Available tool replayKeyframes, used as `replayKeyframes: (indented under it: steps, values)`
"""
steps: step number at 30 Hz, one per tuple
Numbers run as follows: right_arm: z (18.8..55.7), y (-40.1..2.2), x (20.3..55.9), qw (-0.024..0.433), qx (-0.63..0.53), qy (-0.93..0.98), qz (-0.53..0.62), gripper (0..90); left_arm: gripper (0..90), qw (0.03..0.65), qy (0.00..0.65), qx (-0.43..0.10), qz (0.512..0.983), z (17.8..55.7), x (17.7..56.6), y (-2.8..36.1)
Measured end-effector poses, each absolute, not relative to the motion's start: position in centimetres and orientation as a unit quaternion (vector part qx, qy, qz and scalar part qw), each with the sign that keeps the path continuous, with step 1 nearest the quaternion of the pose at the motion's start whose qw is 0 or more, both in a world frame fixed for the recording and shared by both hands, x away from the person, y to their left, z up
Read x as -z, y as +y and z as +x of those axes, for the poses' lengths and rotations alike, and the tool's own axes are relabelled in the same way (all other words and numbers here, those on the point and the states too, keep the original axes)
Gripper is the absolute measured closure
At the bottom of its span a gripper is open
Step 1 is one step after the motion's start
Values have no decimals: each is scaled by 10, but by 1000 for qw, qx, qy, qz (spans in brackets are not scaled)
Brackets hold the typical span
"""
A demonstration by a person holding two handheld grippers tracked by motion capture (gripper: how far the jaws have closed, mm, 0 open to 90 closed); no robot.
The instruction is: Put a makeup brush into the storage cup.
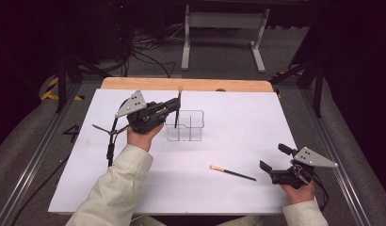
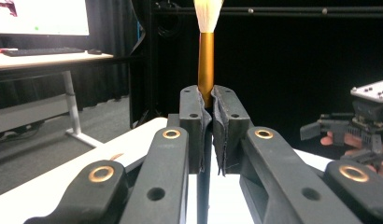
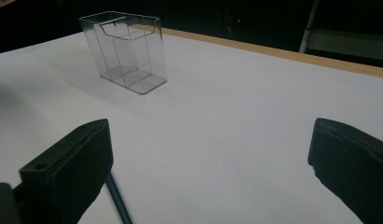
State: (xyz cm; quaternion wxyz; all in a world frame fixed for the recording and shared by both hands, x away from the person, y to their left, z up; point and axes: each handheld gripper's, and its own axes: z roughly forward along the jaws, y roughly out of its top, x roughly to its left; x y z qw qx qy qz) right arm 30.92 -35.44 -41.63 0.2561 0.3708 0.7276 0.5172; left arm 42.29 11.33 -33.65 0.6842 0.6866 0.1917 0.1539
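High view: a person stands at a white worktop (image 1: 229, 122) w/ a claw in each hand. Left claw (image 1: 176, 104), centre-left of frame, is clenched on a makeup brush (image 1: 178, 107) held upright, pale bristles up, dark handle pointing down over the left end of a clear plastic divided organizer (image 1: 185, 125) at mid-frame. That upright hold looks meant for dropping the handle into a compartment; whether the tip is already inside can't be told.

Left gripper view: the jaws meet at centre on the brush's gold ferrule (image 2: 206, 65), white bristle tuft at the top edge. Gripping at the ferrule prob. keeps the brush from swinging.

A second brush (image 1: 232, 173) lies flat on the worktop, lower centre-right of the high view, bristle end to the left, apart from the organizer. Right claw (image 1: 273, 164), lower right, is released, jaws wide, near that brush's handle end but not touching.

Right gripper view: the two jaws sit at the lower corners, wide apart, w/ a dark thin handle (image 3: 118, 199) by the left one; the organizer (image 3: 125, 51) stands empty at upper left. Likely waiting its turn to pick up.
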Motion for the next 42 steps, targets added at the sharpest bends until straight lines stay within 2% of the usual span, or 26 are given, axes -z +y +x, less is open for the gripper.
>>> replayKeyframes:
  steps: [25, 42]
  values:
    - [305, -360, 418, 256, -516, 725, 377, 5, 831, 686, 216, -145, 679, 457, 343, 97]
    - [304, -360, 418, 253, -517, 725, 378, 5, 831, 687, 221, -145, 677, 467, 356, 90]
